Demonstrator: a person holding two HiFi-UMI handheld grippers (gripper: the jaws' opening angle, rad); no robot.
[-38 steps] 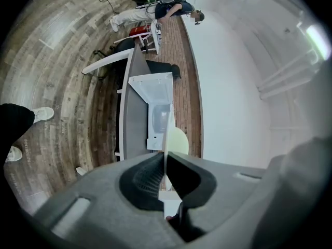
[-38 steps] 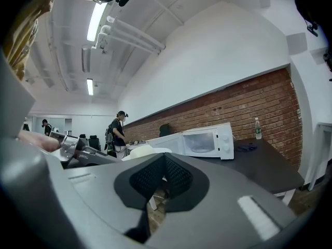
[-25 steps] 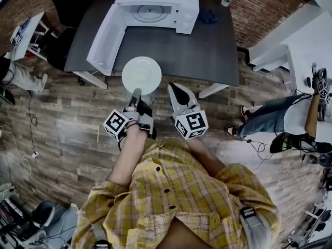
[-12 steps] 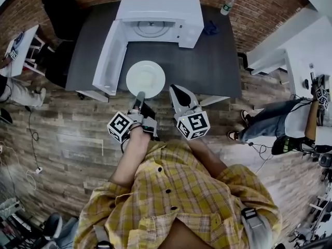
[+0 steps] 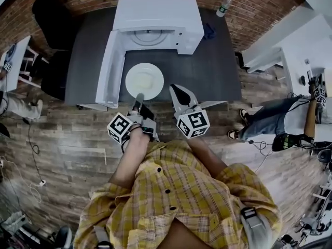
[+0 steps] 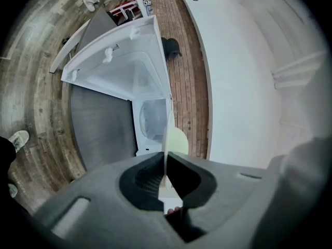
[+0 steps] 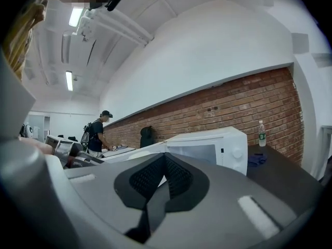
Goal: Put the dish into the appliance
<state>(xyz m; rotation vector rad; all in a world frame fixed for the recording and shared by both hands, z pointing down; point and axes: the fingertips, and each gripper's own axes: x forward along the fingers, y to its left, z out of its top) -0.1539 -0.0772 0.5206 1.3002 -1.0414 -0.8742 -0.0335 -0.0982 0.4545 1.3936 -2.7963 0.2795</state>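
A white round plate (image 5: 144, 80) hangs level over the dark table (image 5: 207, 71), in front of the white microwave (image 5: 155, 22) whose door (image 5: 109, 69) stands swung open to the left. My left gripper (image 5: 138, 97) is shut on the plate's near rim. In the left gripper view the plate (image 6: 167, 139) shows edge-on between the jaws of the left gripper (image 6: 164, 176), with the microwave's cavity (image 6: 153, 118) beyond. My right gripper (image 5: 179, 93) is shut with nothing in it, just right of the plate; the right gripper view shows the right gripper (image 7: 165, 174) with its jaws closed and the microwave (image 7: 207, 149) ahead.
A water bottle (image 5: 223, 6) and a blue cloth (image 5: 208, 31) lie on the table right of the microwave. A black chair (image 5: 49, 14) stands at the table's left end. People sit at white desks (image 5: 290, 40) on the right. Wooden floor lies under me.
The plate in my left gripper has moved from the table's near edge to over the table, closer to the open microwave. The right gripper has come forward alongside it.
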